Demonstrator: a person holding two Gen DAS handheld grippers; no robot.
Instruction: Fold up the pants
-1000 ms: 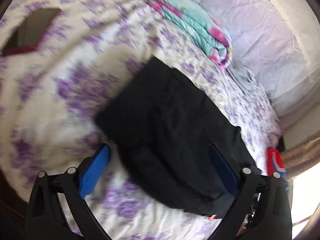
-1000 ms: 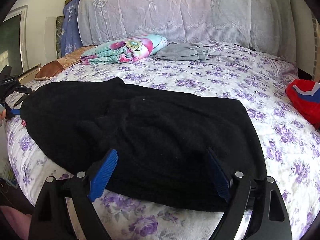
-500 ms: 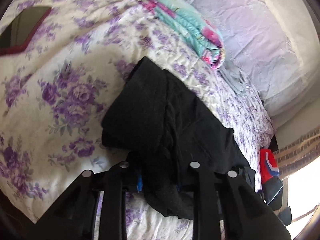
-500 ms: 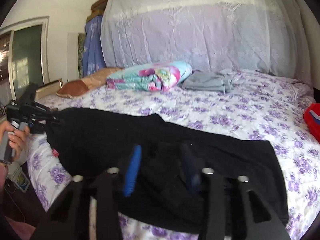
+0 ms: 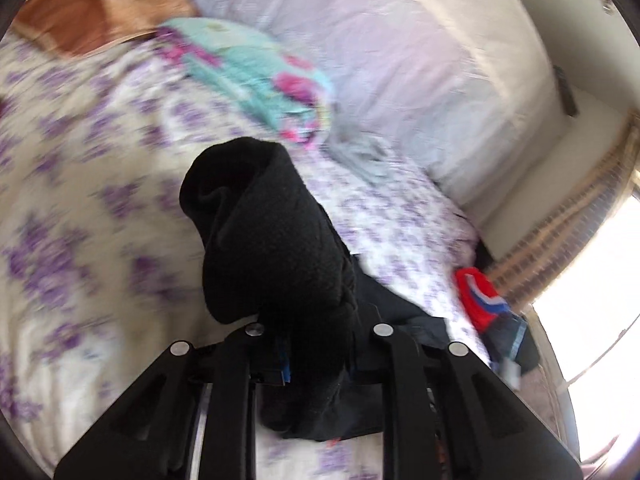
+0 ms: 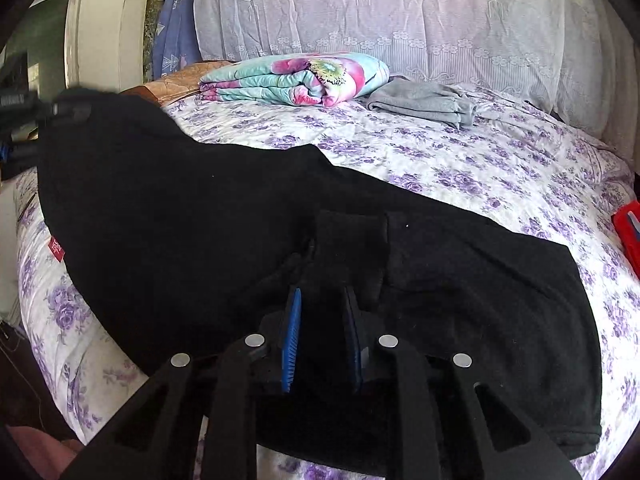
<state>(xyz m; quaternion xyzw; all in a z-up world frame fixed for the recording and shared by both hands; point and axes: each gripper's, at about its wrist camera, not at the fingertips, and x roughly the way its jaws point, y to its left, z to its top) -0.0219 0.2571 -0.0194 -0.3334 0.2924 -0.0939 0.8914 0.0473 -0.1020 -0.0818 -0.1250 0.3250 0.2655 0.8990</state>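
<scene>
The black pants (image 6: pixel 192 216) lie spread across the near part of a bed with a purple-flowered cover (image 6: pixel 460 160). My right gripper (image 6: pixel 320 320) is shut on a raised fold of the pants near the front edge. My left gripper (image 5: pixel 316 344) is shut on the other end of the pants (image 5: pixel 272 240), which bunches up over its fingers and hangs above the bed. The left gripper also shows in the right wrist view (image 6: pixel 24 116) at the far left, holding that end lifted.
A folded teal and pink quilt (image 6: pixel 296 80) and a folded grey garment (image 6: pixel 424 100) lie near the lace-covered headboard (image 6: pixel 380 12). A brown pillow (image 5: pixel 92 20) is at the bed's far corner. A red item (image 6: pixel 628 232) sits at the right edge.
Both grippers have shut on the pants. The left one has lifted its end up off the bed; the right one pinches a fold at the front edge.
</scene>
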